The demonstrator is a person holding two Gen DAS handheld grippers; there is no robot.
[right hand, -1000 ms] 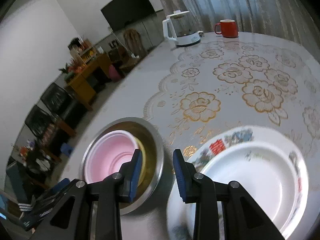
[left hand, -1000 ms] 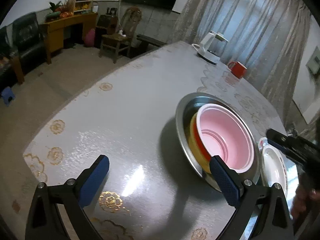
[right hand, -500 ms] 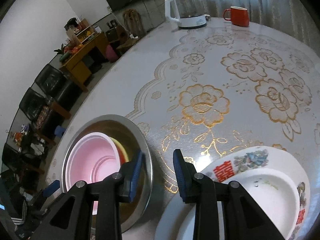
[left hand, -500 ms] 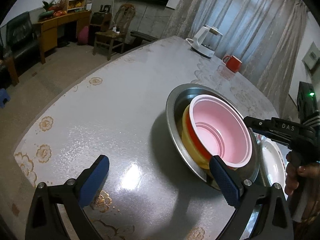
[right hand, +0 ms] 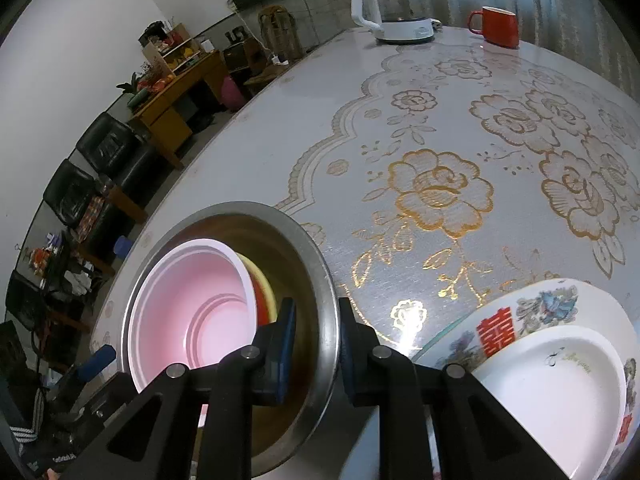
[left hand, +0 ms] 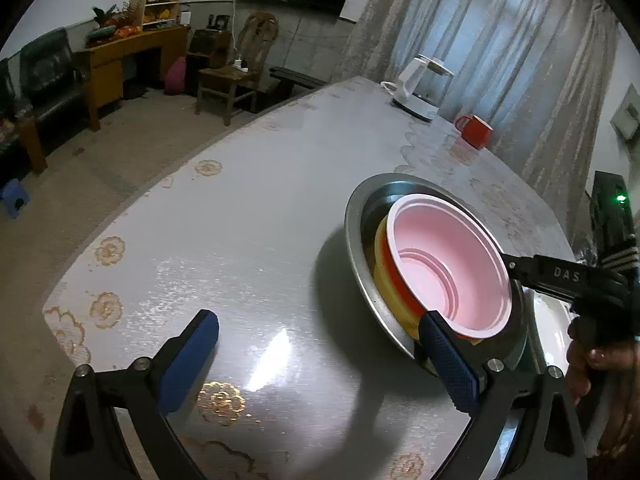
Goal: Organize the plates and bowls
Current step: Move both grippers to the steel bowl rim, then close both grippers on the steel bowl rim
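Observation:
A steel basin [left hand: 356,216] [right hand: 320,264] on the table holds a pink bowl [left hand: 444,264] [right hand: 192,304] nested in a red and a yellow bowl [left hand: 380,248]. My right gripper [right hand: 316,340] straddles the basin's near rim, one finger inside and one outside, with a narrow gap around the rim. It shows at the basin's right side in the left wrist view [left hand: 516,266]. My left gripper [left hand: 320,360] is open wide, its right finger [left hand: 448,360] at the basin's near rim. A white decorated plate [right hand: 552,364] [left hand: 548,324] lies right of the basin.
A white kettle [right hand: 396,4] [left hand: 420,88] and a red mug [right hand: 498,26] [left hand: 476,132] stand at the table's far side. The table edge curves along the left, with chairs and a wooden desk beyond it.
My right gripper has moved left from the plate's edge onto the basin's rim. The left gripper has stayed open beside the basin.

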